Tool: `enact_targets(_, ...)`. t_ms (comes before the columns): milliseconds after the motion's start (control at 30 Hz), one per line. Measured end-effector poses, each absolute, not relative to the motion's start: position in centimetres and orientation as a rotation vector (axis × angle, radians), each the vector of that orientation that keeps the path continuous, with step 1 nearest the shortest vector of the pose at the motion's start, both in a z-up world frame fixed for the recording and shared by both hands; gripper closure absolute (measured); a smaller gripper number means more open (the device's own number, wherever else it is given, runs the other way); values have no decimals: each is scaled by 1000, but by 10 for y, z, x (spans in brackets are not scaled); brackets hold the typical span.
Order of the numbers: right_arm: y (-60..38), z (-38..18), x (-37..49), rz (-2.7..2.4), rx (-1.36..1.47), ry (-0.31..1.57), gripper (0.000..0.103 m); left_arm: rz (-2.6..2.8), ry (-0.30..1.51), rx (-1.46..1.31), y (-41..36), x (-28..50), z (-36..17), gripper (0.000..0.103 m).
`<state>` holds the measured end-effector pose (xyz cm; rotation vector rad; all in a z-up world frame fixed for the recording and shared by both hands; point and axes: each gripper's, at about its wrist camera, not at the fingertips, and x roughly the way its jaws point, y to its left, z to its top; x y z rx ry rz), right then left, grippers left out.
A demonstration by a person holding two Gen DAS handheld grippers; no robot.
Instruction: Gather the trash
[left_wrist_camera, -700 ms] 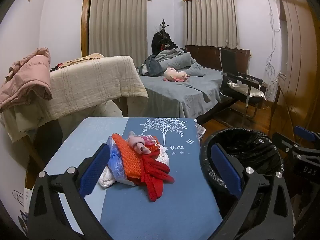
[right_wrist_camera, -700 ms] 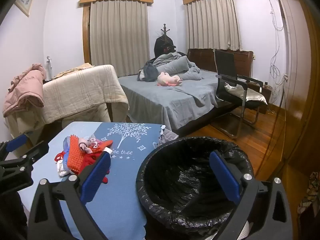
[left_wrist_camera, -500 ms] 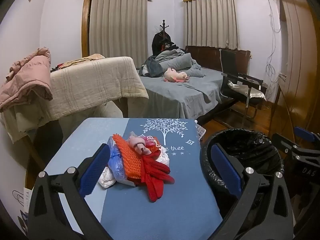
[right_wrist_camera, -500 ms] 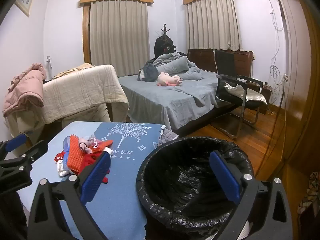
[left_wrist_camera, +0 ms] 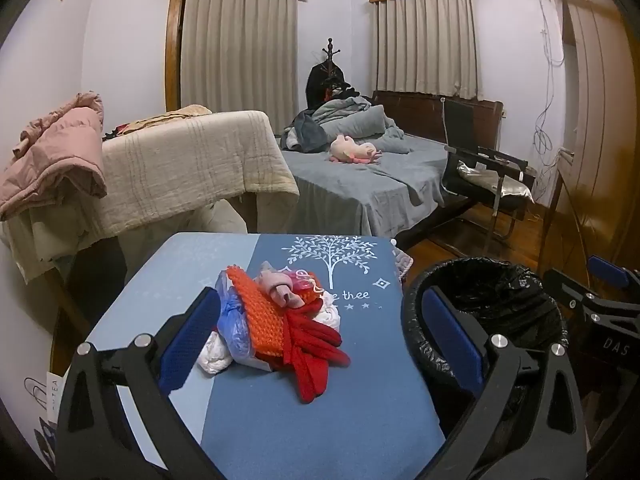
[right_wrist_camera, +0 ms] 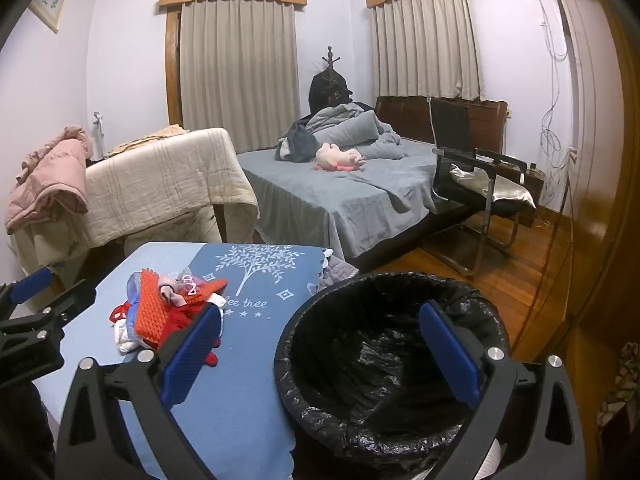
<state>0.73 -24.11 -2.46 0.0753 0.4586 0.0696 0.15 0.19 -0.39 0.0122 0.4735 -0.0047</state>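
Trash (left_wrist_camera: pixel 280 320), a loose heap of red gloves, orange knit and plastic, lies mid-bench (left_wrist_camera: pixel 320 420), left of the lined bin (right_wrist_camera: pixel 392 360) at the bench's right edge. Your left gripper (left_wrist_camera: pixel 320 336) and right gripper (right_wrist_camera: pixel 320 344) hover with fingers spread, empty. A shallow pinch could scatter pieces.

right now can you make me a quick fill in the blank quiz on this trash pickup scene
1. The pile of trash lies on a table whose cloth is ____ in colour.
2. The bin beside the table is lined with a ____ bag.
3. The left gripper and the right gripper both have their jaws ____.
4. The pink plush toy lies on the ____.

Missing words: blue; black; open; bed
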Motion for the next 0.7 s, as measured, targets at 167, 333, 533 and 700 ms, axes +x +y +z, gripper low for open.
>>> enact_targets(167, -241, -25, 8, 69, 76, 459, 6, -5, 475, 12, 2, 2, -4, 5)
enact_targets(333, -241, -25, 8, 70, 75, 460, 6, -5, 474, 12, 2, 2, -4, 5)
enact_targets(533, -241, -26, 8, 71, 76, 461, 6, -4, 475, 11, 2, 2, -4, 5)
enact_targets(700, -240, -26, 9, 71, 76, 463, 6, -4, 474, 11, 2, 2, -4, 5)
